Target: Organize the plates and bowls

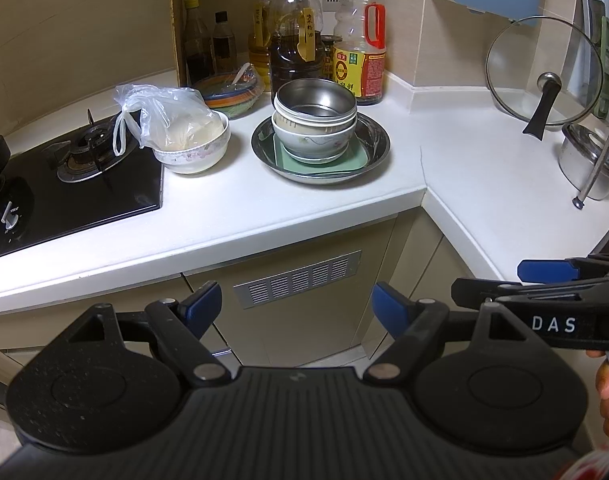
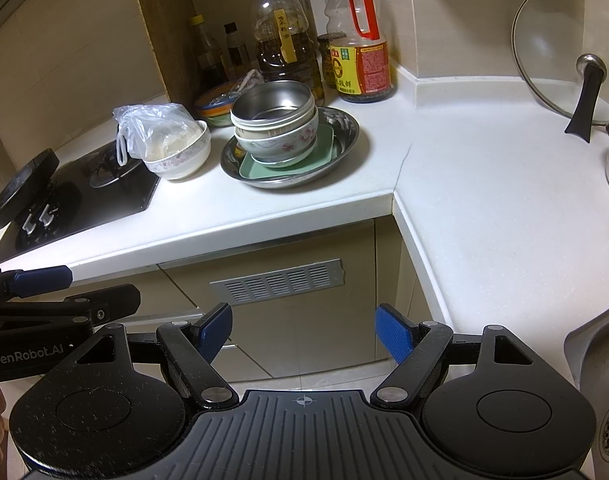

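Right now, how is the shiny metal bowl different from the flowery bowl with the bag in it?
The metal bowl is plain steel, empty, and sits atop a stack; the flowery bowl is white china, stands alone on the counter, and holds a plastic bag. Both sit upright.

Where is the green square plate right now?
In both views the green plate lies in the steel dish under the stacked bowls, right of the bagged bowl, before the oil bottles.
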